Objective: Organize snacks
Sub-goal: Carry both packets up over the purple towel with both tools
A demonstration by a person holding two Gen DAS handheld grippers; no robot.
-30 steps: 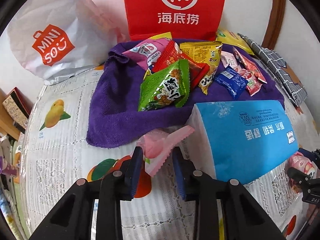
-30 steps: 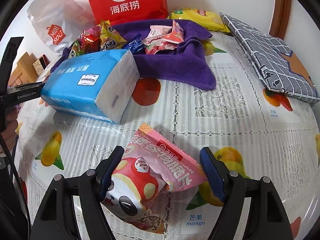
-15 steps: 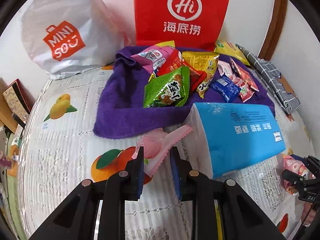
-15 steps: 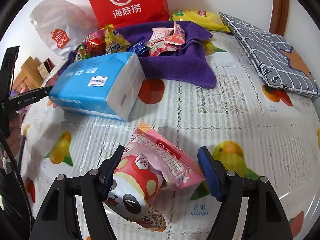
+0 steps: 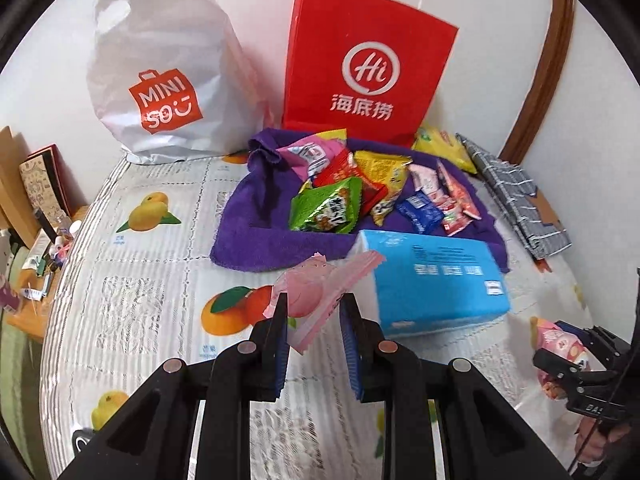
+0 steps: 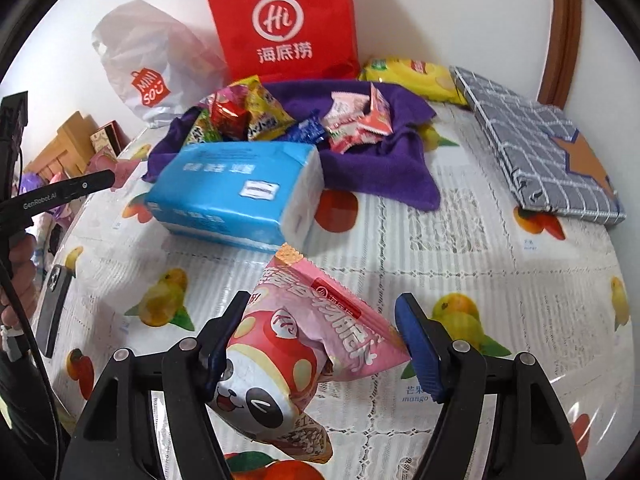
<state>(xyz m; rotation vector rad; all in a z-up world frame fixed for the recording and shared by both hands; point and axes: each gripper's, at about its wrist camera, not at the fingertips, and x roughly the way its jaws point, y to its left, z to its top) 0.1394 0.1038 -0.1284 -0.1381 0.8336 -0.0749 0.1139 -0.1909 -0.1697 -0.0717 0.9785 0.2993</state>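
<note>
My left gripper point(image 5: 314, 312) is shut on a small pale pink snack packet point(image 5: 320, 292) and holds it above the tablecloth, short of the purple towel point(image 5: 256, 232). Several snack packets lie piled on that towel, among them a green one point(image 5: 326, 210). My right gripper point(image 6: 320, 328) is shut on a large pink panda snack bag point(image 6: 296, 344) and holds it above the table; the same bag shows in the left wrist view point(image 5: 560, 344). The towel with its snacks also shows in the right wrist view point(image 6: 384, 160).
A blue tissue pack point(image 5: 436, 280) lies in front of the towel. A red paper bag point(image 5: 360, 64) and a white Miniso bag point(image 5: 160, 80) stand against the back wall. A grey checked notebook point(image 6: 540, 144) lies right. A phone point(image 6: 56, 308) lies at the table's left edge.
Both grippers have risen and drawn back from the table with their packets held. The towel and bags now look farther away.
</note>
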